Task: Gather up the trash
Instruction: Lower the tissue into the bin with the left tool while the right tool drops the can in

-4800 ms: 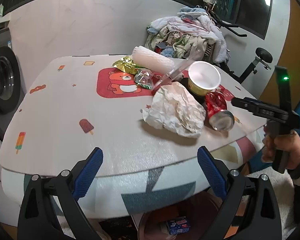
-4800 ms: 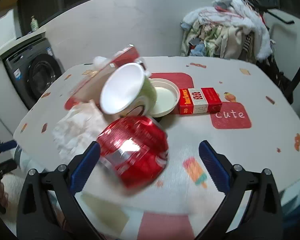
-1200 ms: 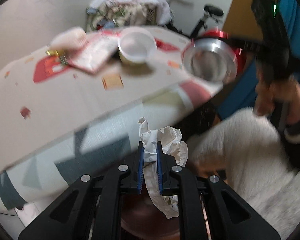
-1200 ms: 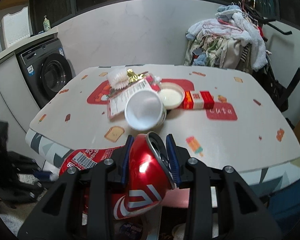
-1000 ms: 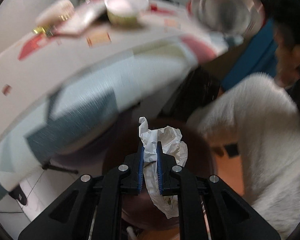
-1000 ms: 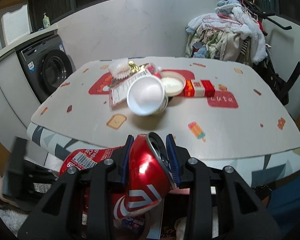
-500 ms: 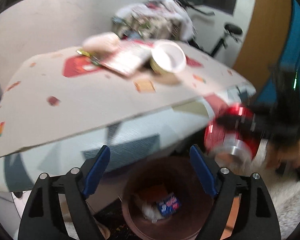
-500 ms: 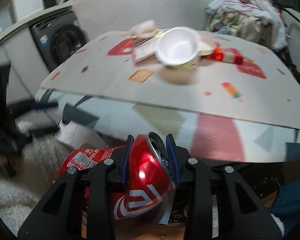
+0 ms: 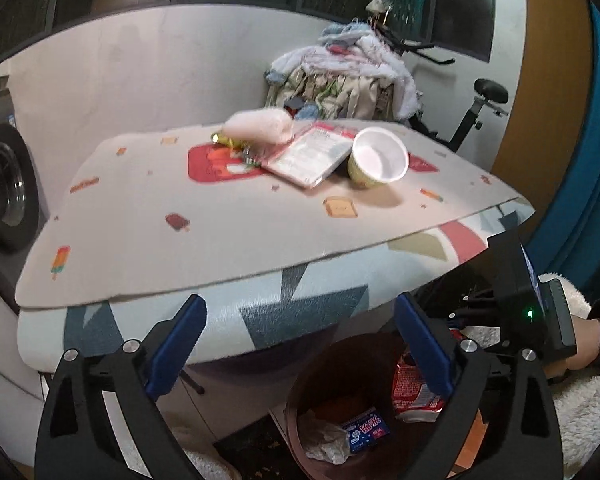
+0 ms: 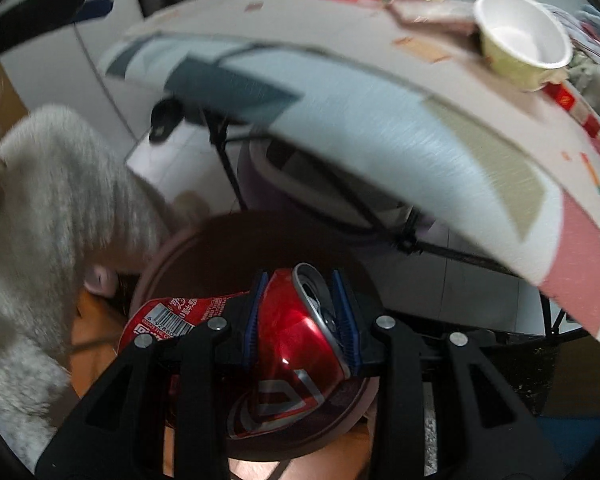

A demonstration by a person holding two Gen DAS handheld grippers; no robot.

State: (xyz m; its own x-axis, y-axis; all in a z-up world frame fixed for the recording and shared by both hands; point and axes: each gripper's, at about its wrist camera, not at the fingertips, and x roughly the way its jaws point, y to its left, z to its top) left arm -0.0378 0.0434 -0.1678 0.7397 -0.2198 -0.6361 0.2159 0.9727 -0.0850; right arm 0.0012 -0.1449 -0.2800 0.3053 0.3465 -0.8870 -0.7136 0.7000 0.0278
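Note:
My right gripper (image 10: 300, 312) is shut on a crushed red can (image 10: 296, 340) and holds it over the brown trash bin (image 10: 172, 248) under the table. In the left wrist view the right gripper (image 9: 452, 324) and the can (image 9: 414, 388) hang at the bin's (image 9: 312, 364) right rim. My left gripper (image 9: 300, 340) is open and empty in front of the table edge. Crumpled white paper (image 9: 324, 440) and a small blue packet (image 9: 366, 430) lie in the bin. A white cup (image 9: 378, 158), a flat packet (image 9: 308, 156) and wrappers (image 9: 236, 146) lie on the table.
The table (image 9: 220, 220) has a patterned cloth hanging over its edge. A washing machine (image 9: 4, 192) stands at the left. A pile of clothes (image 9: 340, 76) and an exercise bike (image 9: 476, 108) stand behind the table. A red box (image 10: 572, 108) lies near the cup.
My left gripper has let the crumpled paper fall into the bin, opened and risen. My right gripper has carried the can down from table height to over the bin.

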